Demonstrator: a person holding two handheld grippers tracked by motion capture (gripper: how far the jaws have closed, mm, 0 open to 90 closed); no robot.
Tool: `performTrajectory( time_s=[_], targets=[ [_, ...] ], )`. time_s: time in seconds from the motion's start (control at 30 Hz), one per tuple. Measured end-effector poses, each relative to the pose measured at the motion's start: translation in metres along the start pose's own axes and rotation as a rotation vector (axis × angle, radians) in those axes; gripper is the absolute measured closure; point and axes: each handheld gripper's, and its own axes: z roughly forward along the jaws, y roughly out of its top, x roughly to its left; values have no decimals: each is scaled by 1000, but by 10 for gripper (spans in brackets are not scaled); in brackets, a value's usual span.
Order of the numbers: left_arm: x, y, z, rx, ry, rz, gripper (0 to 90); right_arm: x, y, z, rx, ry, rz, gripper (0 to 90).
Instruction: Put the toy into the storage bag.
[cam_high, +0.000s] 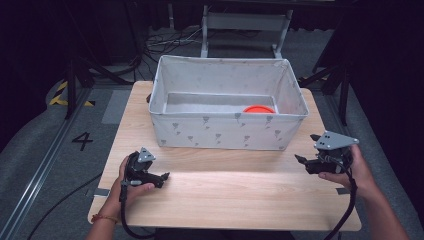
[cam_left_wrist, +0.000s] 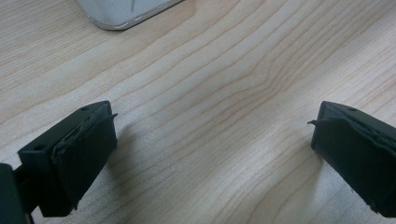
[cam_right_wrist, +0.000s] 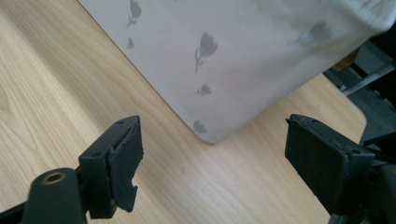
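Both grippers, left gripper (cam_high: 161, 177) and right gripper (cam_high: 306, 148), are hovering with fingers apart (nothing held), so the right risks snagging the fabric storage bin (cam_high: 225, 131) corner.

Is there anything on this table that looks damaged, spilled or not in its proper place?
Nothing stands out. The white fabric box stands upright and square on the wooden table, with an orange round thing lying inside it. Both the left gripper and the right gripper are open and hold nothing.
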Motion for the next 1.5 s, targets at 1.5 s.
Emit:
performTrajectory(
  time_s=[1.5],
  targets=[
    [-1,-1,-1,-1,6,-5,5,15,-132,54,11,138,355,157]
  ],
)
